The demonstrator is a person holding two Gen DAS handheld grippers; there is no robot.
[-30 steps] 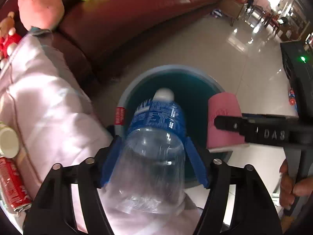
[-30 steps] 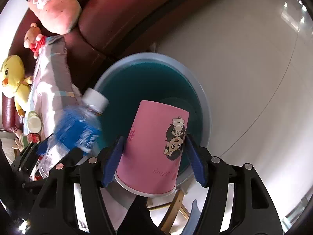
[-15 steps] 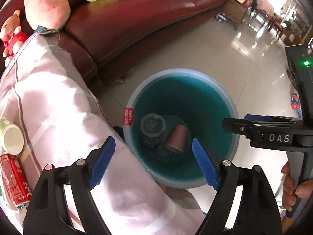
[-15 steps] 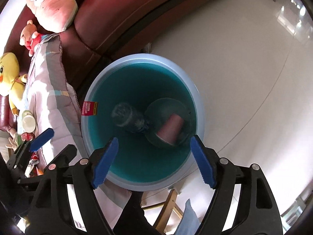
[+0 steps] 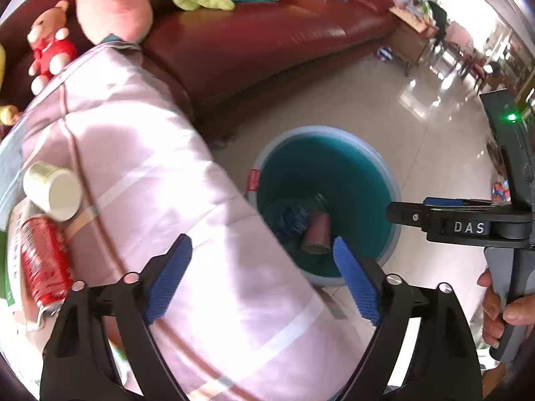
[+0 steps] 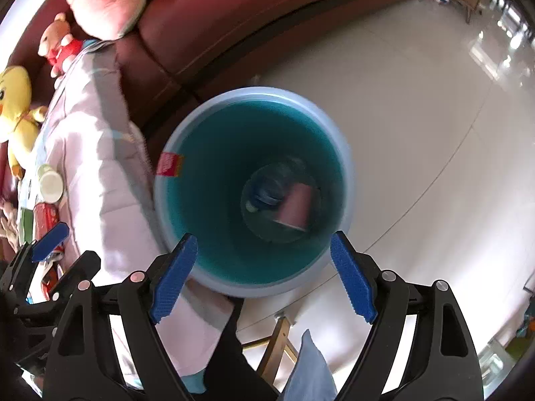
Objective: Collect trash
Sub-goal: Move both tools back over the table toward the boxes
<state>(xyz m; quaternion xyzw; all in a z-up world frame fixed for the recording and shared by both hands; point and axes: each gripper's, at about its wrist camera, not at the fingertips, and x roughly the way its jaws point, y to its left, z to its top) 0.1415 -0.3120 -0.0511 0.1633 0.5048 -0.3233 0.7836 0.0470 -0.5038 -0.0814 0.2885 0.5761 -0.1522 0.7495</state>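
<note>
Both tongs, left (image 5: 257, 280) and right (image 6: 264, 277), gape empty over the bin (image 6: 346, 180), jaws just opened; can (image 5: 43, 264) lies left of it, nearer the left tongs.

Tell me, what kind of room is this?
Probably a living room: a long red sofa with stuffed toys on it, a quilt, and a shiny tiled floor.

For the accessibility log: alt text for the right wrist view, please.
Right gripper, open and empty, hangs above a teal bin on the floor; a pink cup and a bottle lie at its bottom. A pink quilt and a red sofa are to the left.
</note>
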